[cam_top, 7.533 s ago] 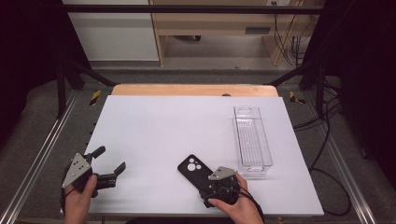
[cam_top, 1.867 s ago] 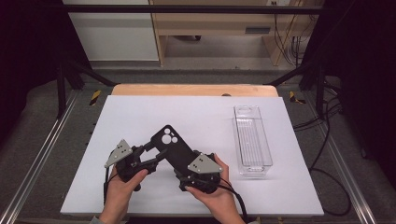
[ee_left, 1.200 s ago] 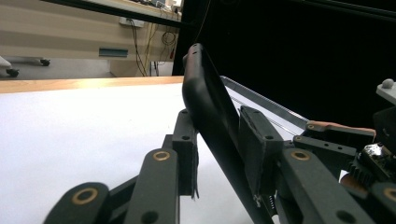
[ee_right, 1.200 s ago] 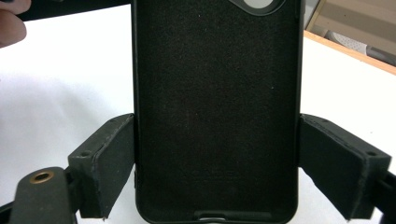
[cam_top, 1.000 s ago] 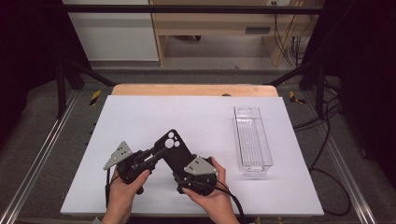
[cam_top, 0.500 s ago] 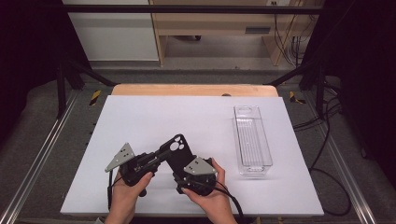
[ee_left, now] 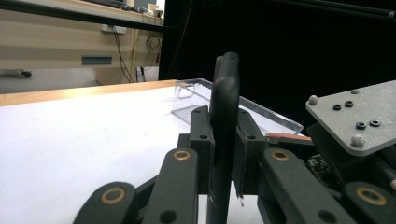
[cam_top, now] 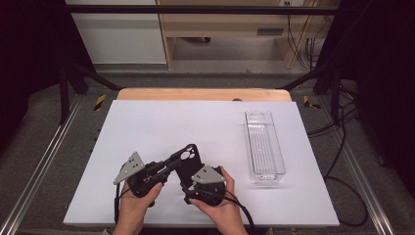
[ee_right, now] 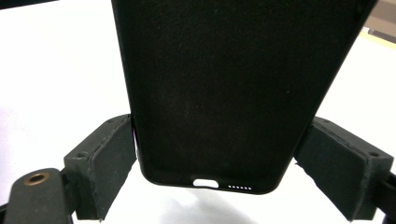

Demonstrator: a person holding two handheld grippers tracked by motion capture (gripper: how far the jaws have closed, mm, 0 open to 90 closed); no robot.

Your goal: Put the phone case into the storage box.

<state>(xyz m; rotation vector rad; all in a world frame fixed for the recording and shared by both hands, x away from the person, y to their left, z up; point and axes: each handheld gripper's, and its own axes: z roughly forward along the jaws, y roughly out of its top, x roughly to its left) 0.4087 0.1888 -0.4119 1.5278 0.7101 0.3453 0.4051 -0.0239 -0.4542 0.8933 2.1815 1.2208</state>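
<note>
A black phone case (cam_top: 186, 157) with a camera cutout is held above the white table (cam_top: 195, 117) between both grippers. My left gripper (cam_top: 171, 165) comes in from the left and is shut on the case's long edge. In the left gripper view the case (ee_left: 224, 107) stands edge-on, squeezed between the fingers (ee_left: 201, 135). My right gripper (cam_top: 192, 177) is shut across the width of the case's bottom end. In the right gripper view the case's inside (ee_right: 224, 79) faces the camera, and both pads (ee_right: 109, 161) press on its sides.
A clear plastic tray (cam_top: 264, 147) lies lengthwise on the right part of the table, and it appears behind the case as the tray (ee_left: 196, 95) in the left gripper view. A wooden strip (cam_top: 203, 94) runs along the table's far edge. Metal rails flank both sides.
The left gripper's jaws have shut on the case's edge. The case has tipped lower and a little toward the right gripper. The right hand has stayed where it was.
</note>
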